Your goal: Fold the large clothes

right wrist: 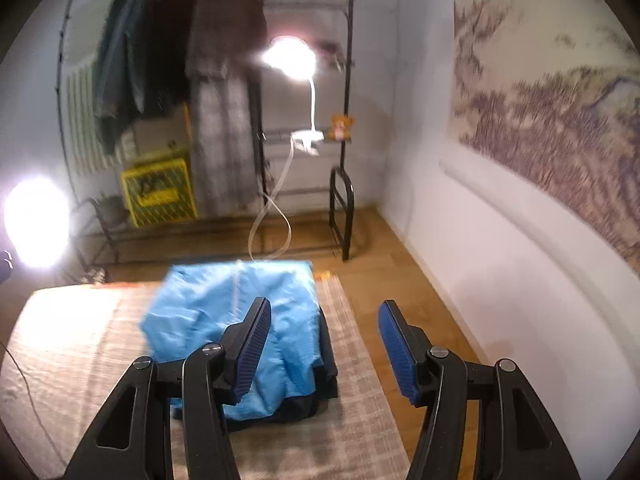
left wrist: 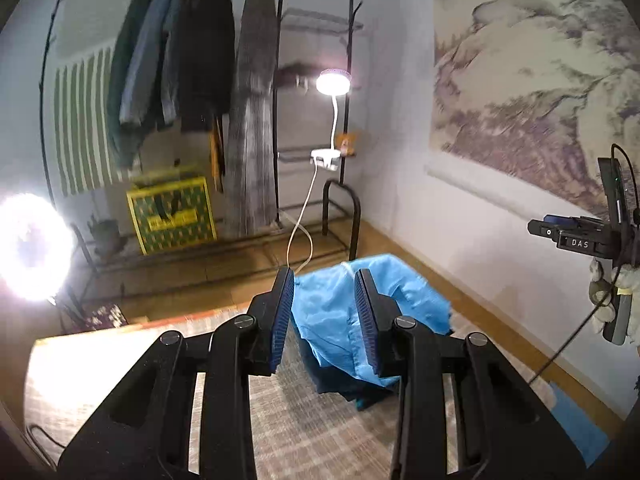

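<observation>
**Blue jacket waits in a heap, both tongs free**

The left tongs [left wrist: 325, 316] are held apart and grip nothing. The blue jacket [left wrist: 360, 320] shows in the gap between their pads, but it lies lower down and farther off, so I think they hover above it and do not touch it. The right tongs [right wrist: 324, 344] are spread wide too, and they are empty. The jacket [right wrist: 240, 320] sits just ahead of them and to their left, partly behind the left pad.

The jacket is bunched up, not flat, with dark cloth [right wrist: 320, 392] peeking out under its near edge. It rests on a pale checked surface [right wrist: 100, 340]. It looks like a lumpy half-fold, so the folding seems not done yet. Open tongs fit that, as they look ready to pick a new edge to pinch.

There is lots of bare surface to the left of the jacket for spreading it out. To the right, the surface edge is close, and then comes the wooden floor [right wrist: 400, 280] and the white wall [right wrist: 500, 260], so there is less room that side.

Far ahead stand a clothes rack [left wrist: 180, 60] with hanging coats, a yellow box [left wrist: 172, 216], and a small white lamp [left wrist: 333, 80].
</observation>
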Tool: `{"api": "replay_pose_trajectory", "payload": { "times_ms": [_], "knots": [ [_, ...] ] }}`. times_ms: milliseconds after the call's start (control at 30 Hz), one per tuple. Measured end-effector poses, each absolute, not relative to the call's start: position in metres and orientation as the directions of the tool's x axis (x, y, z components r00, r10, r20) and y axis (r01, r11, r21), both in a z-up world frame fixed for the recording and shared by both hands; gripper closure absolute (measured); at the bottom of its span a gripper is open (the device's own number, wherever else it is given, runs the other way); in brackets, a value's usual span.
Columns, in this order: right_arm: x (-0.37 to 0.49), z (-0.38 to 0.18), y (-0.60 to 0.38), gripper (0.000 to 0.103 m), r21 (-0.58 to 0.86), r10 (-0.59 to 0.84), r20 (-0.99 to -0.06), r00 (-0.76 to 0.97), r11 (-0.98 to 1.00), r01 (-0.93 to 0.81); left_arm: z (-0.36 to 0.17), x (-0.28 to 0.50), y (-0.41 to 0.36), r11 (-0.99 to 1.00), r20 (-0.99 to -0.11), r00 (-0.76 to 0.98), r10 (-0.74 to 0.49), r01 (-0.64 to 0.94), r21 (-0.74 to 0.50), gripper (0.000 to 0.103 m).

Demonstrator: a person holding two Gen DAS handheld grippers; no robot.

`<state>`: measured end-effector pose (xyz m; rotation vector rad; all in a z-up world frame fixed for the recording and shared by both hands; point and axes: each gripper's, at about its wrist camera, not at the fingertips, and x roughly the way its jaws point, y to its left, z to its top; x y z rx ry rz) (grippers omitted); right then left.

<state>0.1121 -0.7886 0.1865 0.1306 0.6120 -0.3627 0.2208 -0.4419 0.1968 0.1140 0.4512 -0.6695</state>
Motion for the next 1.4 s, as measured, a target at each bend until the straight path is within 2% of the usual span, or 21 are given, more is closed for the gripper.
{"api": "replay_pose_trajectory", "payload": {
  "times_ms": [233,533,633,833,933,967,1033,1100,1200,1233,1300,1333,1400],
  "knots": [
    [0.034,0.263,-0.734,0.043,0.015,-0.270,-0.500,0.823,0.948,0.319,0.263,0.136,-0.390,0.775,-0.356,0.720,-0.595,0.632,-0.016,0.070],
    [-0.048,0.304,-0.680,0.041,0.031,-0.241,-0.447,0.861,0.958,0.284,0.307,0.047,-0.333,0.764,-0.301,0.731,-0.613,0.645,0.012,0.068],
    [-0.068,0.308,-0.665,0.041,0.027,-0.232,-0.437,0.869,0.962,0.270,0.309,0.022,-0.321,0.761,-0.294,0.733,-0.613,0.648,0.028,0.058],
    [-0.105,0.308,-0.638,0.040,0.038,-0.208,-0.430,0.879,0.968,0.248,0.298,-0.018,-0.304,0.748,-0.307,0.720,-0.622,0.662,0.037,0.056],
    [-0.120,0.301,-0.623,0.037,0.037,-0.195,-0.439,0.877,0.971,0.234,0.286,-0.032,-0.297,0.742,-0.323,0.707,-0.629,0.670,0.020,0.047],
    [-0.124,0.298,-0.620,0.037,0.038,-0.191,-0.441,0.877,0.972,0.231,0.282,-0.036,-0.295,0.740,-0.327,0.704,-0.631,0.673,0.019,0.047],
    [-0.135,0.293,-0.610,0.034,0.042,-0.181,-0.441,0.879,0.974,0.222,0.275,-0.047,-0.289,0.743,-0.331,0.706,-0.625,0.669,0.024,0.047],
    [-0.143,0.289,-0.602,0.027,0.038,-0.184,-0.438,0.880,0.974,0.222,0.268,-0.054,-0.284,0.744,-0.339,0.705,-0.623,0.668,0.021,0.045],
    [-0.153,0.283,-0.591,0.016,0.009,-0.210,-0.433,0.877,0.971,0.237,0.258,-0.063,-0.276,0.745,-0.350,0.697,-0.625,0.667,-0.002,0.026],
    [-0.157,0.280,-0.587,0.013,0.002,-0.220,-0.430,0.876,0.970,0.244,0.254,-0.066,-0.272,0.746,-0.347,0.698,-0.626,0.666,-0.005,0.022],
    [-0.162,0.275,-0.582,0.002,-0.004,-0.228,-0.427,0.875,0.968,0.251,0.248,-0.072,-0.268,0.746,-0.343,0.700,-0.626,0.666,-0.004,0.015],
    [-0.165,0.272,-0.579,0.000,-0.010,-0.239,-0.423,0.874,0.966,0.260,0.245,-0.074,-0.266,0.744,-0.343,0.698,-0.629,0.668,-0.004,0.008],
    [-0.167,0.268,-0.577,0.000,-0.018,-0.249,-0.422,0.872,0.964,0.267,0.240,-0.078,-0.263,0.744,-0.342,0.700,-0.628,0.668,0.001,0.001]
  ]
}}
